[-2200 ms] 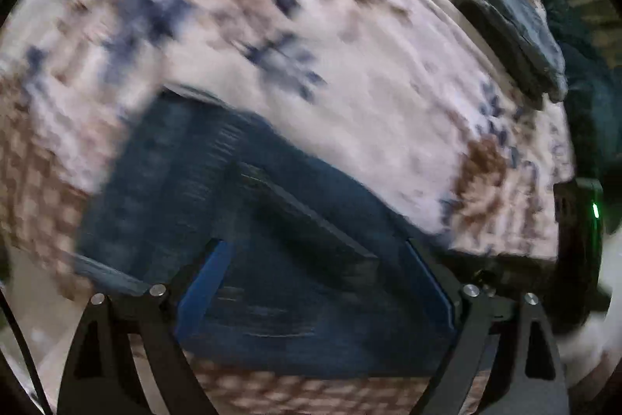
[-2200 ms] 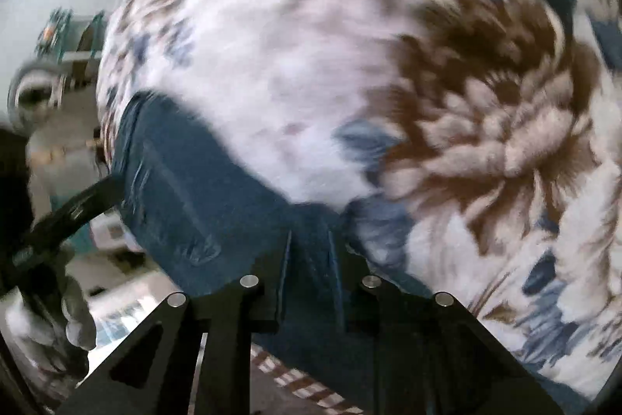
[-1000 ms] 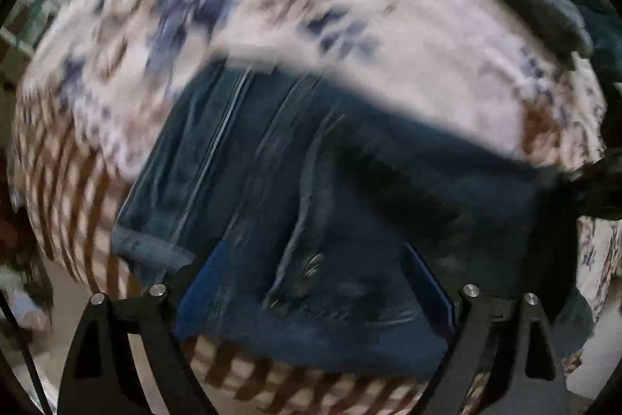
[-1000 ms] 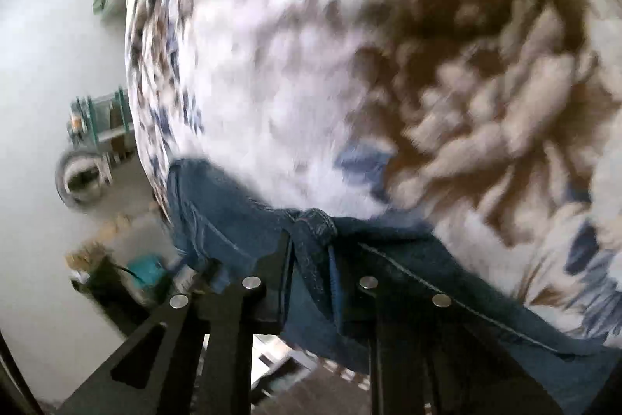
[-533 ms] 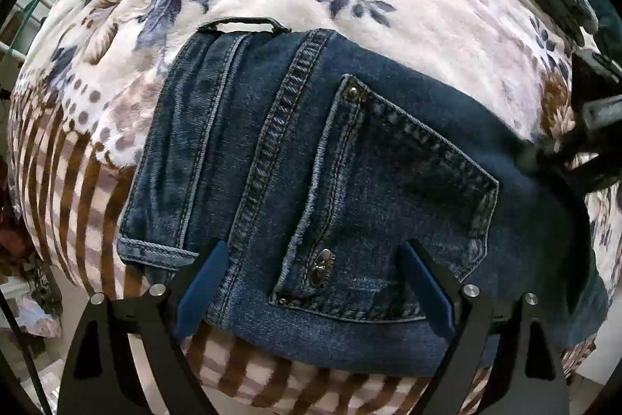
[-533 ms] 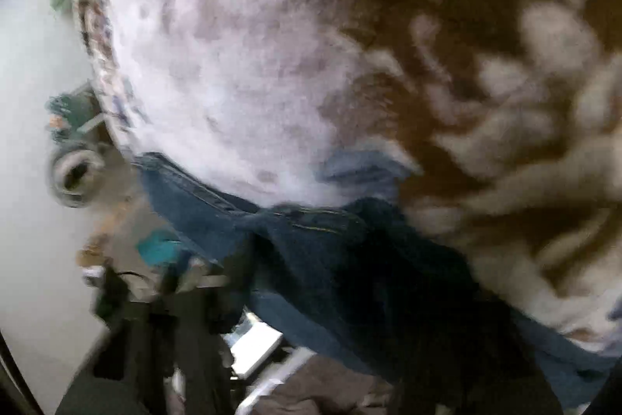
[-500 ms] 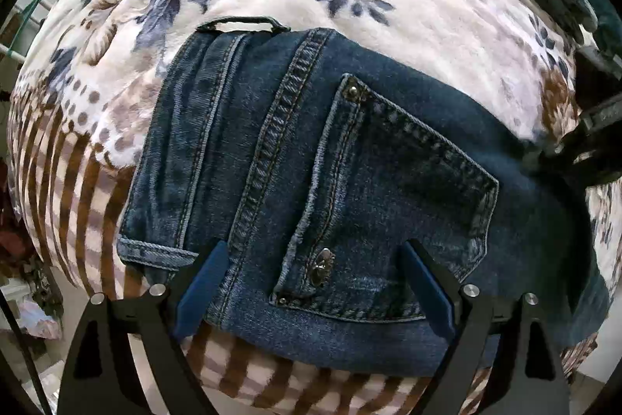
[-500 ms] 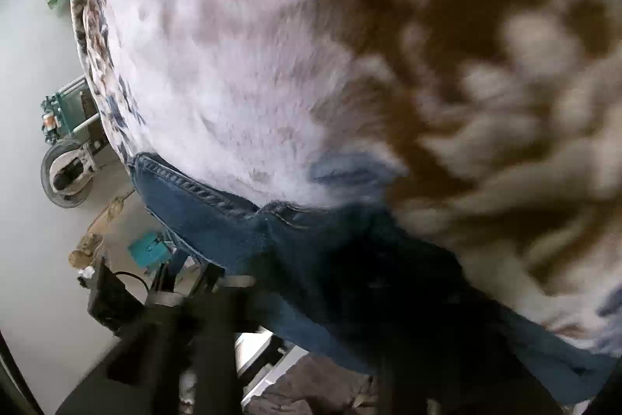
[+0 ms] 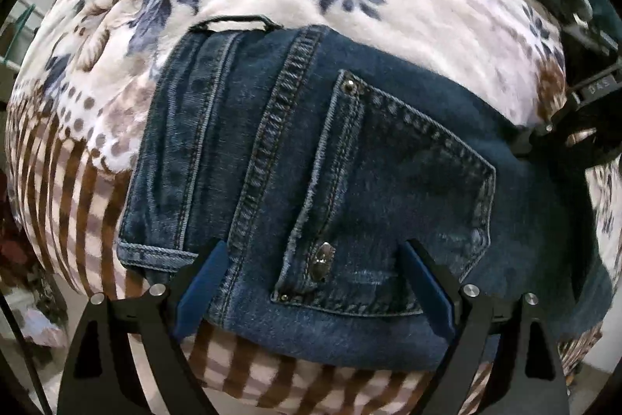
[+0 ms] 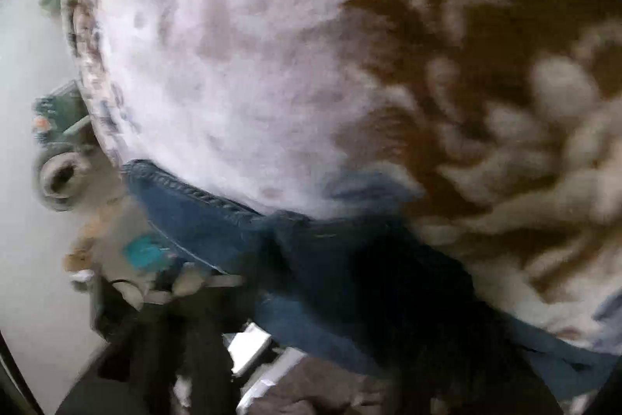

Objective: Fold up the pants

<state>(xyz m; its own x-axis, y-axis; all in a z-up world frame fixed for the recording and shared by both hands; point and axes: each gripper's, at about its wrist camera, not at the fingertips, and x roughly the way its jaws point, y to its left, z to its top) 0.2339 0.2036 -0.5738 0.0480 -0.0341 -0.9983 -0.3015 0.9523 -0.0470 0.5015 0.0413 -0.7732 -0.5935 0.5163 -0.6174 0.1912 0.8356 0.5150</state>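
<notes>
Denim, thick and limp: your folded jeans (image 9: 330, 189) fill the middle of the left wrist frame, back pocket (image 9: 392, 197) up, on a floral blanket (image 9: 408, 6). Expect weight and floppy layers, so take hold at stiff parts, the waistband or double-stitched seams. Your left gripper (image 9: 311, 282) hangs with jaws wide apart, nothing between them. Your right gripper (image 10: 186, 356) is a blur at lower left; its jaws have just been opening, though whether denim remains between them I cannot tell.

Left view sharp, evenly lit – fisheye bending at edges; right view smeared, perhaps motion blur.
</notes>
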